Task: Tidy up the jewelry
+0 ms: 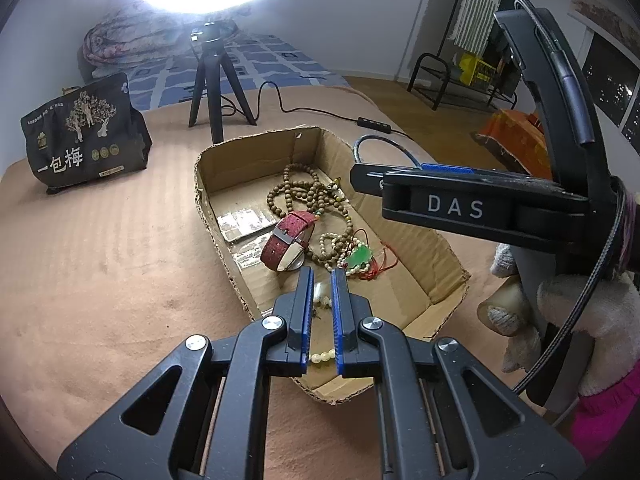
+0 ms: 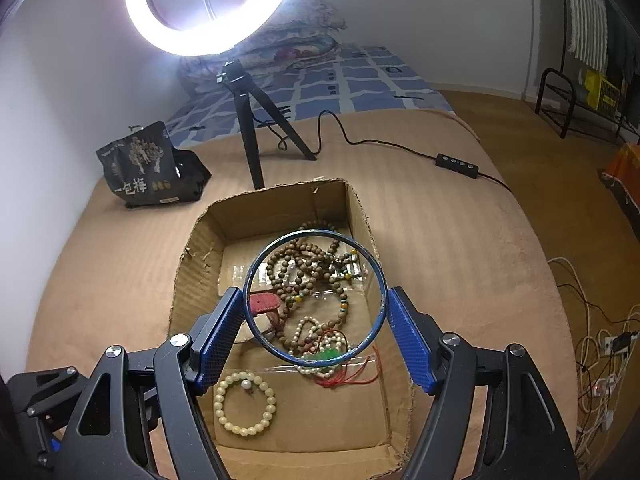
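Note:
A shallow cardboard box (image 1: pixel 236 160) (image 2: pixel 192 272) sits on the tan blanket. It holds brown wooden bead strands (image 1: pixel 296 192) (image 2: pixel 308 264), a red-strap watch (image 1: pixel 290 236) (image 2: pixel 262 303), a white bead string with a green pendant (image 1: pixel 360 257) (image 2: pixel 328 356) and a cream bead bracelet (image 2: pixel 245 404) (image 1: pixel 324 356). My right gripper (image 2: pixel 316 334) is shut on a blue bangle (image 2: pixel 256 256) and holds it above the box; the bangle also shows in the left wrist view (image 1: pixel 360 146). My left gripper (image 1: pixel 321 280) hovers over the box's near end, jaws narrowly apart and empty.
A ring light on a black tripod (image 1: pixel 216 76) (image 2: pixel 248 136) stands behind the box, its cable and switch (image 2: pixel 458 166) trailing right. A black snack bag (image 1: pixel 86 132) (image 2: pixel 146 168) stands at the left. Bedding lies beyond; a rack and cables are on the floor at right.

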`<state>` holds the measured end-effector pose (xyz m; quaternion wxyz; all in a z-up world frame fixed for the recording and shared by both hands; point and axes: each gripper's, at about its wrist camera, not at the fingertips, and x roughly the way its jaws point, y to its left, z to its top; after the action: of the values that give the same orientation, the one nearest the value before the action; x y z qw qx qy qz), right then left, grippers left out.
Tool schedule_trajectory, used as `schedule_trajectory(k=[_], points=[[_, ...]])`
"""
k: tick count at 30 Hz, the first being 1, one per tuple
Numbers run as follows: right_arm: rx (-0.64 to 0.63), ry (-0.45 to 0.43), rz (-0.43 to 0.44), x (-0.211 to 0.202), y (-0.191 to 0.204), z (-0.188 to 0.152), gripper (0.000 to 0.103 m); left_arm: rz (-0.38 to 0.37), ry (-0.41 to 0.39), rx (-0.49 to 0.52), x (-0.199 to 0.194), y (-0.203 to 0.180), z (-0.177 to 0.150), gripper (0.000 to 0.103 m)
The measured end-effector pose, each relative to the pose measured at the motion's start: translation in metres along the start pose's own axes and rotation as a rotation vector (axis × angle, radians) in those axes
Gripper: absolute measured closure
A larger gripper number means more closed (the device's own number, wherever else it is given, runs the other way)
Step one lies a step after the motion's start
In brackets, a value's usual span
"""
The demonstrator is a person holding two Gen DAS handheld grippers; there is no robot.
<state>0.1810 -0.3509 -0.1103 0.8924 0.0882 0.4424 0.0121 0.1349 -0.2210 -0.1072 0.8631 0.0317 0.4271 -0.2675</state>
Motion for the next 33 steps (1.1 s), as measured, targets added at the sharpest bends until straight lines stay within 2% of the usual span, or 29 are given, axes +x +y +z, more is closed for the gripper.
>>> schedule_trajectory(k=[1,3,4,5,9,12,33], points=[[-0.001,0.001,-0.001,0.000,0.000,0.000,0.030,0.002,0.001,-0.001,0.000,0.000,0.000,0.096],[-0.002,0.000,0.000,0.000,0.000,0.000,0.030,0.008,0.004,-0.002,0.001,0.000,0.000,0.089],[0.000,0.000,0.003,0.000,0.000,0.000,0.030,0.008,0.002,-0.006,0.001,0.001,0.000,0.080],[0.003,-0.002,0.007,0.000,0.000,0.000,0.030,0.006,0.000,-0.009,0.000,0.002,-0.001,0.075],[-0.001,-0.013,-0.001,-0.001,0.000,0.000,0.030,0.012,0.003,-0.011,0.001,0.004,-0.001,0.074],[-0.001,-0.021,0.012,-0.002,0.000,-0.001,0.024,0.014,0.000,-0.016,0.001,0.005,-0.001,0.064],[-0.061,-0.065,-0.024,-0.028,0.015,0.002,0.024,0.025,-0.028,-0.011,-0.023,0.005,0.000,0.063]])
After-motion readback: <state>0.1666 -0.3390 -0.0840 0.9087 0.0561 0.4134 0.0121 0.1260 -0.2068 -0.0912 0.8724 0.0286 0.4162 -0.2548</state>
